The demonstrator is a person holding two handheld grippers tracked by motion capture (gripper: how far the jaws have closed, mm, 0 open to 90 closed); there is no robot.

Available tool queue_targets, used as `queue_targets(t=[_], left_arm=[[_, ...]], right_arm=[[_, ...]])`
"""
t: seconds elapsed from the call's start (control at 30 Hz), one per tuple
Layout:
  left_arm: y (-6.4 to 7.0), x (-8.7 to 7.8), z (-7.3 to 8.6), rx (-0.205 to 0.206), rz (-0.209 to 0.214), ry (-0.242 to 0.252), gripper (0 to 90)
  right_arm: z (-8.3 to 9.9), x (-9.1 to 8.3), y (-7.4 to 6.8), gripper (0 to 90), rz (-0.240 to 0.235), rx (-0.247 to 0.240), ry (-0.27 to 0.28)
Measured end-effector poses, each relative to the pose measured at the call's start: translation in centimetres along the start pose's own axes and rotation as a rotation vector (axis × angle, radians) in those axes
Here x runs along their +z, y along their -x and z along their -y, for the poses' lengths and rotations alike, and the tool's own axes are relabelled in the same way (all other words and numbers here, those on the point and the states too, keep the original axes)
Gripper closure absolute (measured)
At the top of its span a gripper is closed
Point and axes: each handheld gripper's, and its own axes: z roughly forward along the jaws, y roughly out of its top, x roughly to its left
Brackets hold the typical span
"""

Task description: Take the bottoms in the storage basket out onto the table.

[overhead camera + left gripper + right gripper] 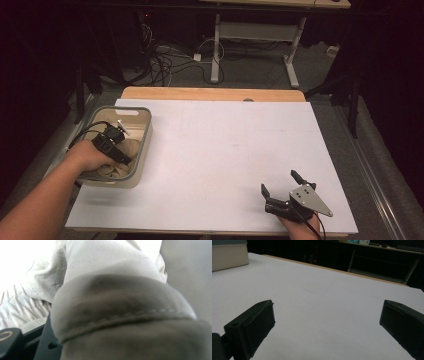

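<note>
Cloth [120, 315], beige and folded, is lying in the bin [145, 145] at the table's near left, where the left gripper [114, 146] is digging in; its grip I cannot tell. Nothing is lifted out yet. The right gripper [281, 189] is waiting near right, jaws spread wide.

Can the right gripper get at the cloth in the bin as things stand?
Probably not without a long move: the right gripper rests open near the table's right front, the bin sits far left, and the left gripper is already in it on the cloth.
</note>
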Motion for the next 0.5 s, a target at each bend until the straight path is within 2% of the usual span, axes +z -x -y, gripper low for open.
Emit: queue_targets(t=[0.17, 0.27, 0.5], left_arm=[[-0.2, -0.3, 0.2, 0.024, 0.006, 0.023, 47.0], [-0.2, -0.5, 0.1, 0.012, 0.01, 0.019, 47.2], [-0.1, -1.1, -0.7, -0.017, -0.001, -0.022, 48.7]], right_arm=[[0.1, 0.1, 0.1, 0.8, 0.002, 0.004, -0.004], [0.1, 0.1, 0.1, 0.8, 0.004, 0.006, -0.006], [0.1, 0.1, 0.2, 0.8, 0.004, 0.006, -0.007]])
